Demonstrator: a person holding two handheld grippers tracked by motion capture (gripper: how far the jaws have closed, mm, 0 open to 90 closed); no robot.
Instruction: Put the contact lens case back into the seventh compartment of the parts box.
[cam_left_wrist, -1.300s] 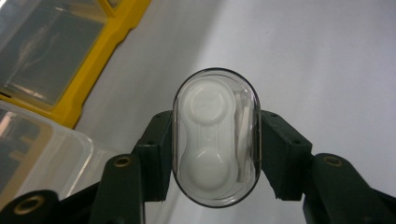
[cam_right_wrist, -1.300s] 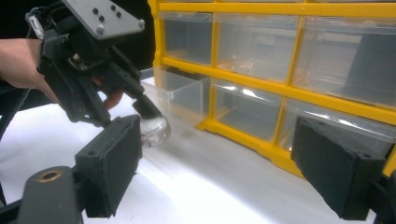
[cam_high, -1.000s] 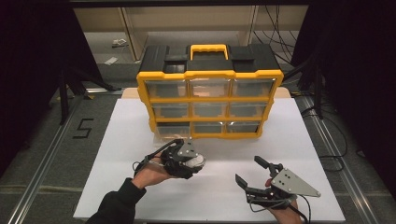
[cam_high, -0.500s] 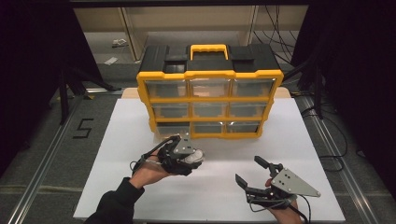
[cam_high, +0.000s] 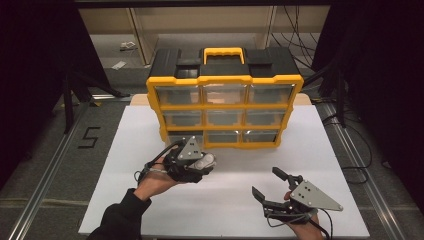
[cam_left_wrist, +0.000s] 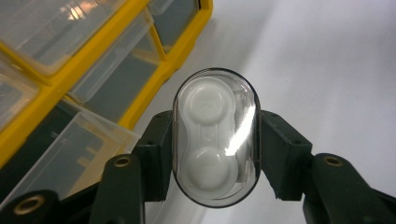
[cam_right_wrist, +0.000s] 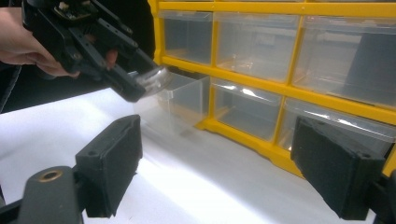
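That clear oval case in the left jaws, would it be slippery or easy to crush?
The case looks like stiff, glossy plastic, so probably slippery; its rounded ends could let it twist between the left gripper's jaws. It seems small and hollow, so likely light, and hard enough not to crush easily.

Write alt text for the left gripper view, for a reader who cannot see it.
Two black jaws of the left gripper clamp a clear oval contact lens case with a white two-cup insert, held above the white table. At upper left stands a yellow organizer with clear drawers, and its pulled-out drawer lies just below the case.
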